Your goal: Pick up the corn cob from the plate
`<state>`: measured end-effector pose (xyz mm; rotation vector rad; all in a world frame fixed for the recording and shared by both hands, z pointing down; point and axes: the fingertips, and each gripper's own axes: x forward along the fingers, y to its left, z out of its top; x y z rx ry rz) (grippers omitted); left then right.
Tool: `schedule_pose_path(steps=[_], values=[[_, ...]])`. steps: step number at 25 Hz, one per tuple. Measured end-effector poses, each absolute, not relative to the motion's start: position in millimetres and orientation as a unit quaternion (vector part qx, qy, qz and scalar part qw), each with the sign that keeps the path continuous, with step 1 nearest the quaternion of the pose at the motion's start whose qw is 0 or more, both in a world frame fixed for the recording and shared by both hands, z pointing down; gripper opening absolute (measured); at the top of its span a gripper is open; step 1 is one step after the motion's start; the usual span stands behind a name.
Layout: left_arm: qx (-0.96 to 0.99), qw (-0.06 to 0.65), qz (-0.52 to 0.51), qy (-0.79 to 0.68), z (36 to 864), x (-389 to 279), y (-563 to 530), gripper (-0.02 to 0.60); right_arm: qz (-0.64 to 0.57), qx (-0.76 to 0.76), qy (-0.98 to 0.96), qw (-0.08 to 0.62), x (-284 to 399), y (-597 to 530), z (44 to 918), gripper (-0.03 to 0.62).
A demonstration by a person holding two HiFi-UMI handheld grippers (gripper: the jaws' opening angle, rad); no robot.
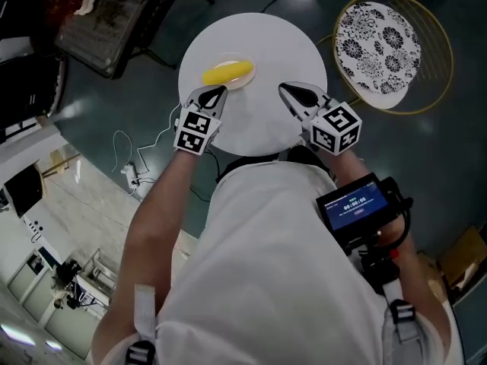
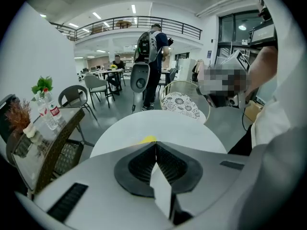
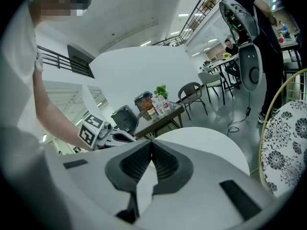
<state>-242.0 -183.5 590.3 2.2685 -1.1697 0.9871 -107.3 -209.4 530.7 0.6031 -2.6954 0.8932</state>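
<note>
Left hand-held gripper [image 1: 219, 92] has its jaws pressed together with nothing in them, tips just short of the plate [image 1: 247, 83]. Right hand-held gripper [image 1: 286, 90] is closed and empty too, parked off to the side over the bare worktop [image 1: 262, 40]. So I'd call this the approach step, no grab yet. Next move needs the left jaws spread wide enough to straddle the corn cob [image 1: 227, 72], then lower and squeeze. Cob's bright yellow, lying on its side on the small plate, and it'll probably roll if nudged.
</note>
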Motion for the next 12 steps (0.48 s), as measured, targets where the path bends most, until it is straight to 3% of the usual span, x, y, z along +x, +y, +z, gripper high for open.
schedule_pose_path(steps=[12], values=[[0.806,0.18,0.432,-0.362,624.0,-253.0,-204.9,0.009,0.328,0.238,-0.907,0.116,-94.6,-209.1,543.3,0.006]])
